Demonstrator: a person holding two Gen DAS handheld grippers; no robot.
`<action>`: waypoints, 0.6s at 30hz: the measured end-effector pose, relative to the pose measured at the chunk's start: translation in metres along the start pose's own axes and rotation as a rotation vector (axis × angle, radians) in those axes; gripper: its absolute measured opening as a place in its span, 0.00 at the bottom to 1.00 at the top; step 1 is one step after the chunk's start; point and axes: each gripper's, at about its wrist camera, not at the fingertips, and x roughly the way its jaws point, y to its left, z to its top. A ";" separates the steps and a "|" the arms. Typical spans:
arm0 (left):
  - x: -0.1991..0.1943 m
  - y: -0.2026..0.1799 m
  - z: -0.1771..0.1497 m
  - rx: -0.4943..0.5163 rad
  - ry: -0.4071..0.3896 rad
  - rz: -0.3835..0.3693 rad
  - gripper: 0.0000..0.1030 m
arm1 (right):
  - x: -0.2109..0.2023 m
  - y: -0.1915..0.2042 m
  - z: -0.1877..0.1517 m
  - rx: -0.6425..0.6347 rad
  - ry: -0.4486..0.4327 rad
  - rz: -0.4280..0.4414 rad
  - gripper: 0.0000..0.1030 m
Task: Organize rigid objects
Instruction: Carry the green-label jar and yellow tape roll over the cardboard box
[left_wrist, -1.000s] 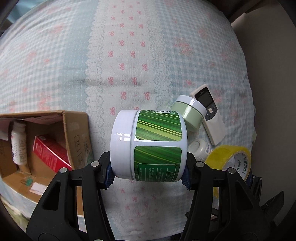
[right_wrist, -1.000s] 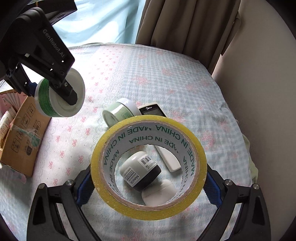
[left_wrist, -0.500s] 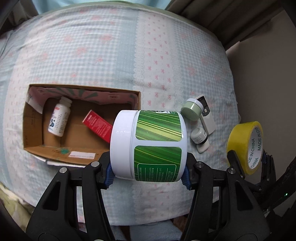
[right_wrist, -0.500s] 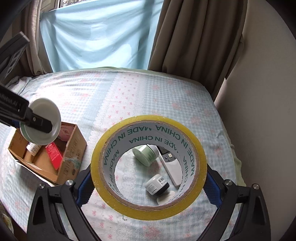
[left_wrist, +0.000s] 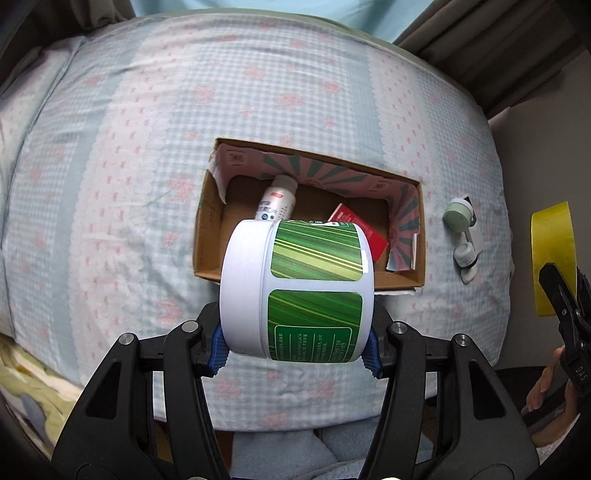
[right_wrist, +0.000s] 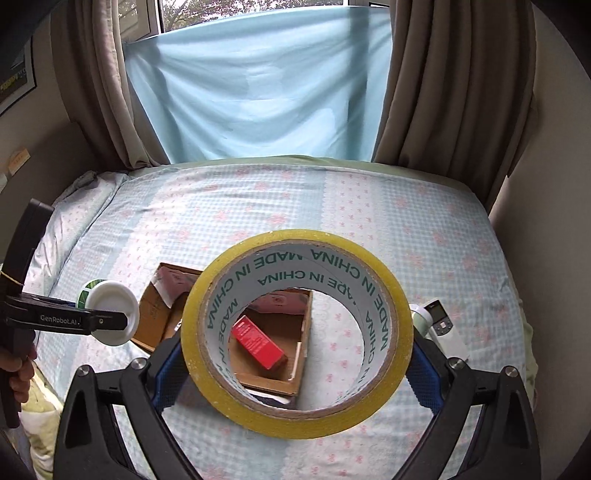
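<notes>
My left gripper (left_wrist: 297, 354) is shut on a white jar with a green striped label (left_wrist: 297, 284), held on its side high above the bed, over the near edge of an open cardboard box (left_wrist: 207, 236). The box holds a white bottle (left_wrist: 275, 203) and a red carton (left_wrist: 369, 236). My right gripper (right_wrist: 295, 365) is shut on a yellow tape roll (right_wrist: 295, 332), held high; the red carton (right_wrist: 258, 341) shows through its hole. The jar (right_wrist: 110, 312) and left gripper also show at the left of the right wrist view.
On the bed right of the box lie a pale green jar (left_wrist: 458, 214), a small dark jar (left_wrist: 466, 254) and a white remote (right_wrist: 441, 325). The bed's checked sheet (left_wrist: 147, 147) spreads left. Curtains and a window (right_wrist: 258, 74) stand behind the bed.
Both grippers have risen and pulled back from the bed with their loads. The box has come to lie under the jar and the tape roll.
</notes>
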 end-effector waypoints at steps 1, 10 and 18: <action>0.001 0.008 0.001 0.004 0.001 0.002 0.51 | 0.005 0.006 -0.002 0.009 0.006 0.007 0.94; 0.026 0.044 0.017 0.064 0.051 -0.028 0.51 | 0.037 0.044 0.009 0.112 0.088 0.008 0.94; 0.072 0.053 0.040 0.124 0.101 -0.034 0.51 | 0.091 0.045 0.015 0.195 0.203 -0.005 0.94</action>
